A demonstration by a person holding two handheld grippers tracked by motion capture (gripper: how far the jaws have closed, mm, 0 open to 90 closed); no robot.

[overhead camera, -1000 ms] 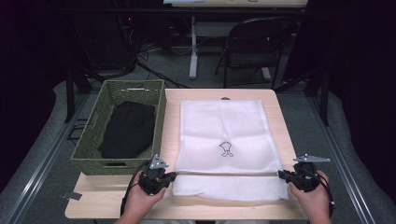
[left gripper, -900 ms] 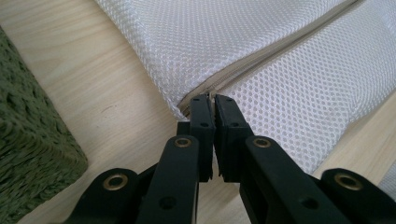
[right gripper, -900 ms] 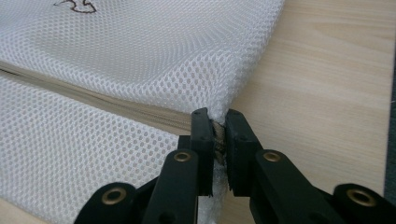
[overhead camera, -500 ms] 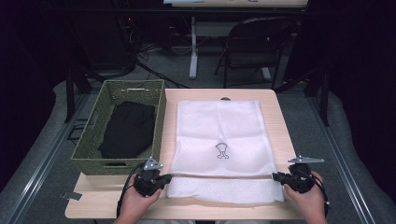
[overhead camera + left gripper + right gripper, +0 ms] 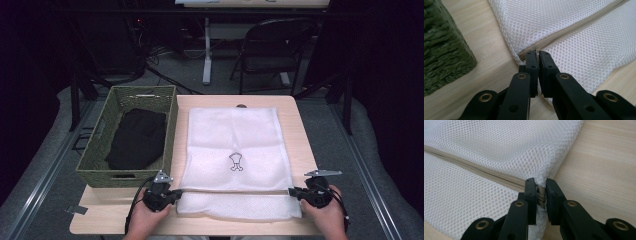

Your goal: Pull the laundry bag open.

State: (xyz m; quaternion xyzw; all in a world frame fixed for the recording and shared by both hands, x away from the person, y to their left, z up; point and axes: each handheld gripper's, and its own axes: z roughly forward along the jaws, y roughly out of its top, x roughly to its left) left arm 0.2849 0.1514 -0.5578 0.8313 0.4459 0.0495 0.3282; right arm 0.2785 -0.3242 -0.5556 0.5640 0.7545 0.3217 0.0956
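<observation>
High view, bag: the white mesh laundry bag (image 5: 232,160) lies flat on the bench (image 5: 300,130), beside the green woven basket (image 5: 97,150) holding a dark garment (image 5: 136,139).
High view, zip line: the zipper (image 5: 235,191) runs straight across the bag's near end, from the left tongs (image 5: 172,194) to the right tongs (image 5: 294,192); each hand sits at its own end, neither nearer.
Left gripper view: the left tongs (image 5: 537,53) are pinched tight on the zipper's end (image 5: 529,51) at the bag's corner, with the zipper running up and to the right away from them.
Right gripper view: the right tongs (image 5: 541,182) have just been easing apart; the bunched zipper end (image 5: 541,195) sits between them, seemingly touching the pads.
Judgement: any pull should follow the zipper's length.
</observation>
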